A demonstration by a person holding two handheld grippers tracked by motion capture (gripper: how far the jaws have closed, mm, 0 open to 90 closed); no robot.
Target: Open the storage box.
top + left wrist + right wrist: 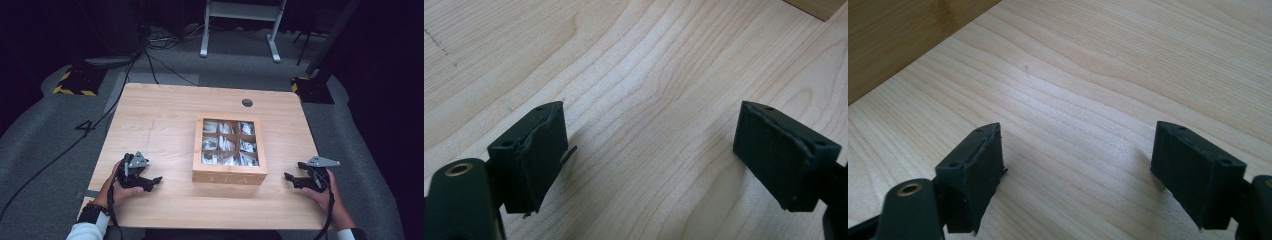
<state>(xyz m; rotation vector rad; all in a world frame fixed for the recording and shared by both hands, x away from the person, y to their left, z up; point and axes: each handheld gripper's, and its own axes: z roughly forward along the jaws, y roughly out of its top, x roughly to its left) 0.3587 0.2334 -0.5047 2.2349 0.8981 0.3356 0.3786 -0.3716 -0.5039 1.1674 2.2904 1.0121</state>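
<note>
A wooden tea box (pixel 229 148) with a glass lid stands in the middle of the light wood table (pixel 160 125); several compartments with white tea bags show through the lid. My left gripper (pixel 153 183) rests on the table to the box's left, open, nothing between its jaws. My right gripper (pixel 291 179) rests to the box's right, also open and empty. In the left gripper view, the left gripper (pixel 649 155) stands over bare wood, with a corner of the box (pixel 816 7) at the top right. In the right gripper view, the right gripper (pixel 1075 175) faces bare wood, the box's side (pixel 893 35) at upper left.
A round cable hole (pixel 247 103) lies behind the box near the table's far edge. Beyond the table, cables run over grey floor, with a white stand (pixel 240 25) and yellow-black striped feet (pixel 75 82). Both forearms come in at the table's near edge.
</note>
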